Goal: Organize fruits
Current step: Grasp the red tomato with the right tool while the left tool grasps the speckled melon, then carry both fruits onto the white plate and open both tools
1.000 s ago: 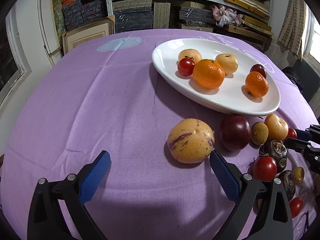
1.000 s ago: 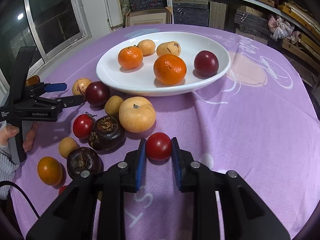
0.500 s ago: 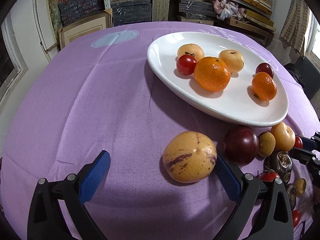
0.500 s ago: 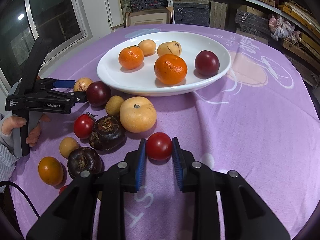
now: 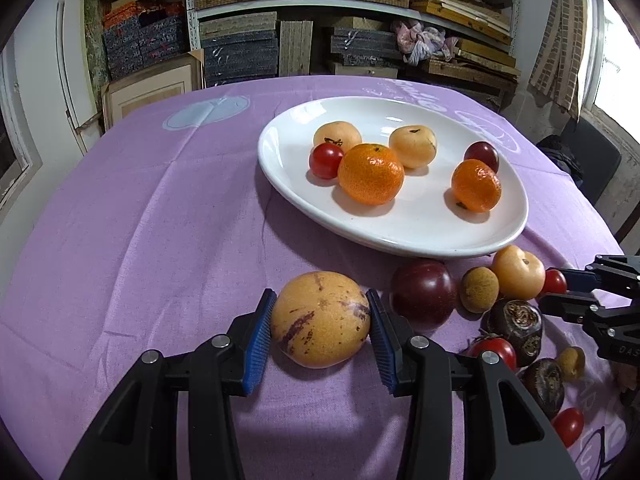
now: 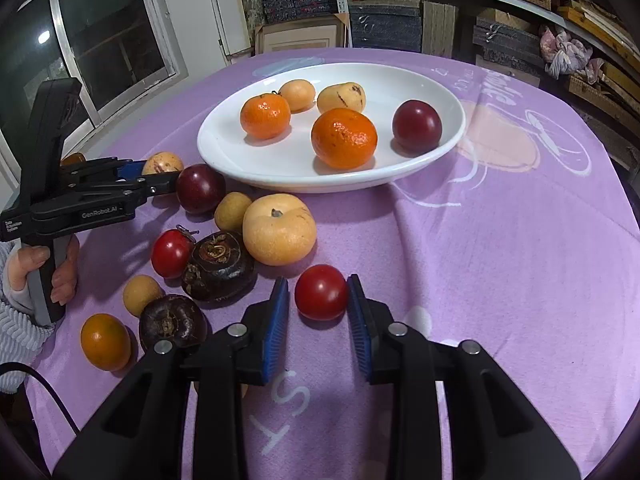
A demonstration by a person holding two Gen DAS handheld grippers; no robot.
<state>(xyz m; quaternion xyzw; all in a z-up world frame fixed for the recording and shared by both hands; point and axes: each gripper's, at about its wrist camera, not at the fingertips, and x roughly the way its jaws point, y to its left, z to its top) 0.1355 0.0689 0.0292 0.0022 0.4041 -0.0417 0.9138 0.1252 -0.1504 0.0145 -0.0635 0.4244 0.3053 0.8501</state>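
A yellow fruit with purple streaks (image 5: 320,320) lies on the purple cloth in front of the white plate (image 5: 420,220). My left gripper (image 5: 320,296) is closing on it, and both blue pads touch its sides. A small red tomato (image 6: 321,298) rests on the cloth between the fingers of my right gripper (image 6: 317,280). Its jaws are opening, and a thin gap shows at the left pad. The plate (image 6: 240,152) holds two oranges, pale yellow fruits, a dark plum and a tomato. The right wrist view shows the left gripper (image 6: 160,178) from the side.
Loose fruit crowds the cloth between the grippers: a dark plum (image 5: 423,298), a pale round fruit (image 6: 279,229), two mangosteens (image 6: 218,266), another tomato (image 6: 172,252), small brown fruits and a small orange (image 6: 105,342). A hand (image 6: 60,276) holds the left gripper. Stacked shelves stand behind the table.
The left jaws went from wide open to closed around the streaked fruit, which now sits nearer the camera. The right pads have drawn slightly off the tomato.
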